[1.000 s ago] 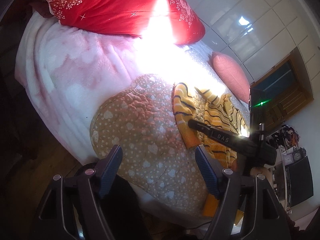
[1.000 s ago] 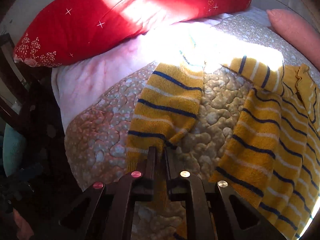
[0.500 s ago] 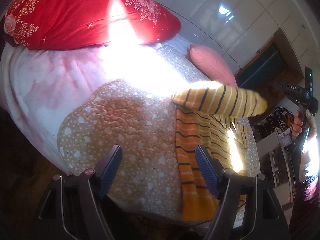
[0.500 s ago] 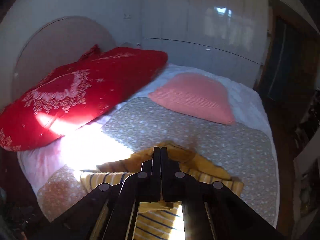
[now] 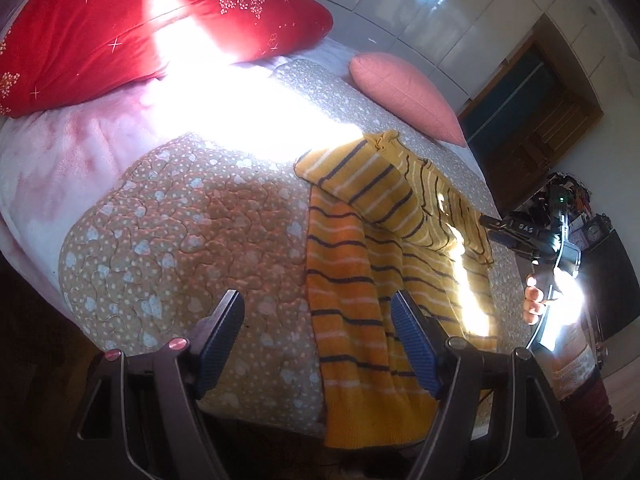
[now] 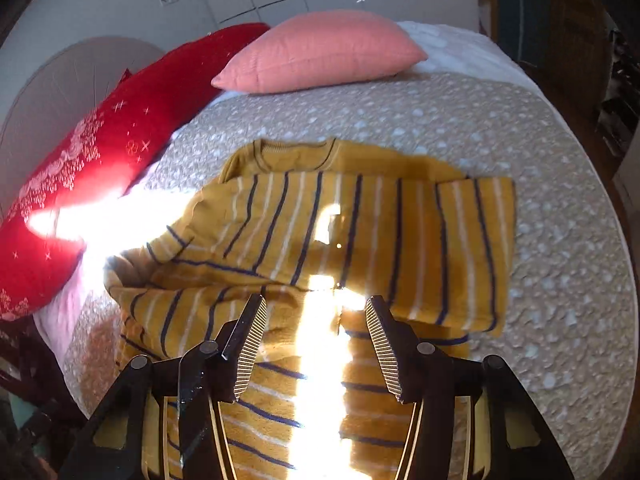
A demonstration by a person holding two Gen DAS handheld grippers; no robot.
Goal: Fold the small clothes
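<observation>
Right wrist view: your right gripper (image 6: 316, 344) hangs with jaws apart and empty just above the striped yellow sweater (image 6: 360, 236) on the bed (image 6: 560, 184), one sleeve folded across its chest. The body's length runs from you toward the collar. Your left gripper (image 5: 320, 344), also spread and empty, sits over the hem.

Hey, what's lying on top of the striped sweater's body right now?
One sleeve is folded across the sweater below the collar. The chest underneath is covered, so it cannot be seen.
</observation>
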